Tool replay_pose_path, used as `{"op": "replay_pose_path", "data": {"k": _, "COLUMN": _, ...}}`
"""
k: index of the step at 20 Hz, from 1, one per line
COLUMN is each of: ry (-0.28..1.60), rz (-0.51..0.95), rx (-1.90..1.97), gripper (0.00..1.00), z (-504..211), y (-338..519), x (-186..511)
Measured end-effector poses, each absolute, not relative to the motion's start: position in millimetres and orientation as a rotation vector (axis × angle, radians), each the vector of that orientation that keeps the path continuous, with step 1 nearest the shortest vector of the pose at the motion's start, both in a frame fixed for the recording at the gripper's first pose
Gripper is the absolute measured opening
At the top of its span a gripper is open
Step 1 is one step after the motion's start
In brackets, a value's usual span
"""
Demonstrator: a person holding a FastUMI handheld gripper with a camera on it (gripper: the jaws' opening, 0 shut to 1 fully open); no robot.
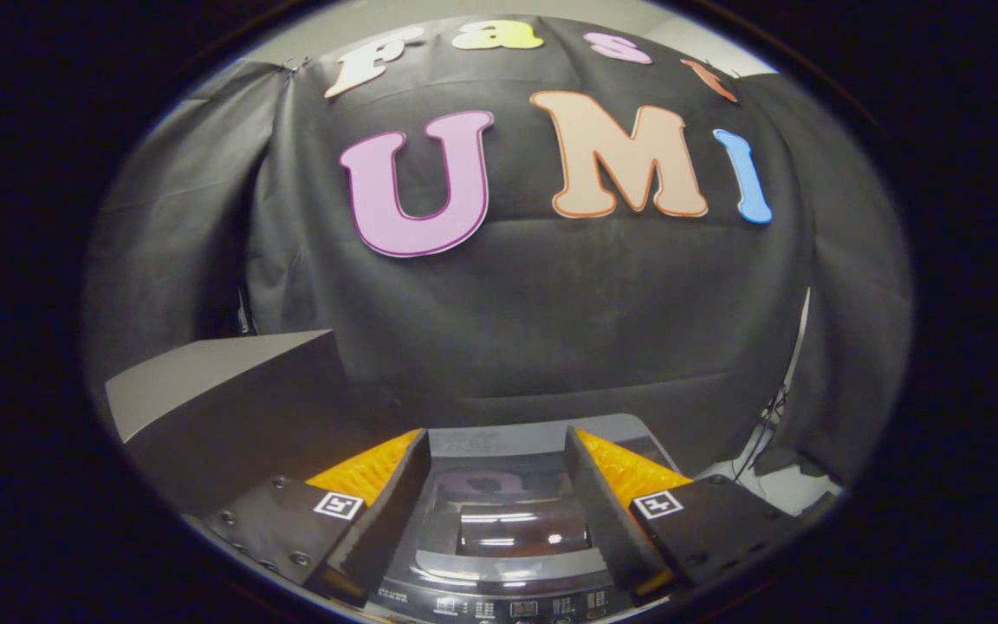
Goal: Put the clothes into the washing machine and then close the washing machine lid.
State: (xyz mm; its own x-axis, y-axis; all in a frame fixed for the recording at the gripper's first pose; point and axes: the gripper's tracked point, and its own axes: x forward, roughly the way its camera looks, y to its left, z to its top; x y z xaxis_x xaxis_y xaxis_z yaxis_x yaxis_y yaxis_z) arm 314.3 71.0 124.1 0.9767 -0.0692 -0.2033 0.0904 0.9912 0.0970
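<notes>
Glossy lid [508,520] lies shut beneath spread, empty hand-held gripper [495,451].

Washing machine [499,451] grey; lid [508,520] dark, glossy.

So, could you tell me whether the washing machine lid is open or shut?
Shut: the lid lies flat on the washing machine, between the open gripper's fingers.

Washing machine [499,520] front cut off.
</notes>
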Motion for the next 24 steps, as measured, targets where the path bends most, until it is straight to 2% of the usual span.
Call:
{"op": "replay_pose_path", "data": {"k": 13, "ry": 0.003, "rz": -0.055, "rx": 0.064, "gripper": 0.96, "z": 129, "y": 40, "x": 158}}
{"op": "replay_pose_path", "data": {"k": 24, "ry": 0.007, "rz": -0.086, "rx": 0.031, "gripper": 0.96, "z": 55, "y": -8, "x": 41}}
